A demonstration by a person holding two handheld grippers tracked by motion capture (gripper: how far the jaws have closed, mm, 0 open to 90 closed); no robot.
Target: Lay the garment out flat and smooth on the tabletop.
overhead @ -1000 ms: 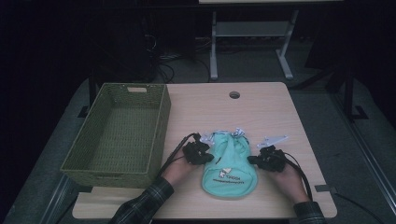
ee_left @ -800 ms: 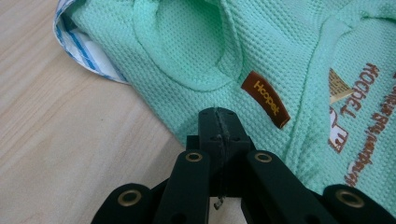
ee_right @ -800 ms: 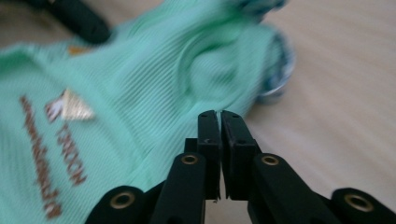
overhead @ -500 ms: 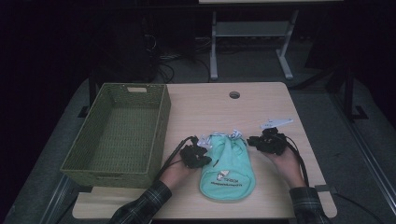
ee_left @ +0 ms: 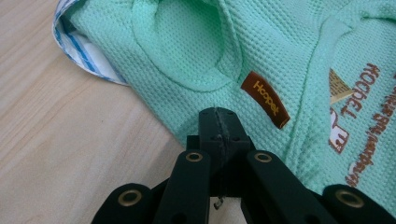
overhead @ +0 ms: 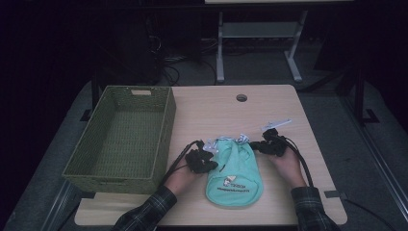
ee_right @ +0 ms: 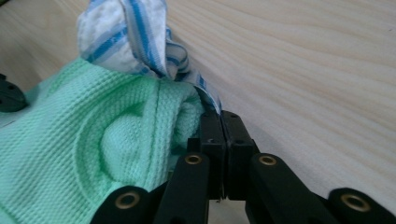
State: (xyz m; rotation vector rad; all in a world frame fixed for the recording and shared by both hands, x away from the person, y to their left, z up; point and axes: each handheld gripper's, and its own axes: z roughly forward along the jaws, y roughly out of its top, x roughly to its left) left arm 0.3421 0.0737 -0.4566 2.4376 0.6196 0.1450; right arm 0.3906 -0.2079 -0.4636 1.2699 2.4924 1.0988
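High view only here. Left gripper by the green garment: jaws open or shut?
Observer: Shut. In the left gripper view, the left gripper has its tips together at the edge of the green garment, beside a brown label reading Hoopet.
Operator: And the right one?
Observer: The jaws of the right gripper have just been closing and are shut, tips against the blue-striped trim. I can't tell whether cloth is pinched between them.

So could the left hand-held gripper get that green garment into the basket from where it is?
Probably yes. The left hand-held gripper sits shut at the garment's left edge, the basket stands open right beside it, with bare table between.
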